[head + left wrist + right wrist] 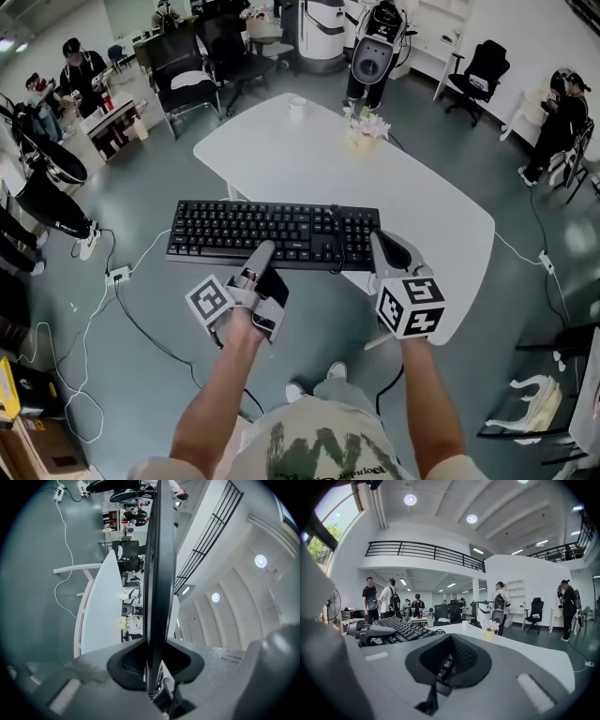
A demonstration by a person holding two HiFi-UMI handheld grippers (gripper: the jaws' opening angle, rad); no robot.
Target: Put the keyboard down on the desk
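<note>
Currently gripping a black full-size plastic keyboard (272,232), keys up and roughly level, with both tools. On the left gripper (265,258), jaws nearly together and pressed onto the keyboard's near long edge, left of middle; in the left gripper view, seen edge-on as a thin dark slab (159,573) pinched between the pads. On the right gripper (386,248), jaws likewise clamped on the near edge by the number pad, with keys visible between the pads in the right gripper view (449,660). Positioned at the near-left edge of the white rounded desk (309,159): right end over the top, left end out over the grey floor. Touching the top or just above it, hard to say. Farther along the desk, a white cup (297,106) and a small pot of pale flowers (362,127).
</note>
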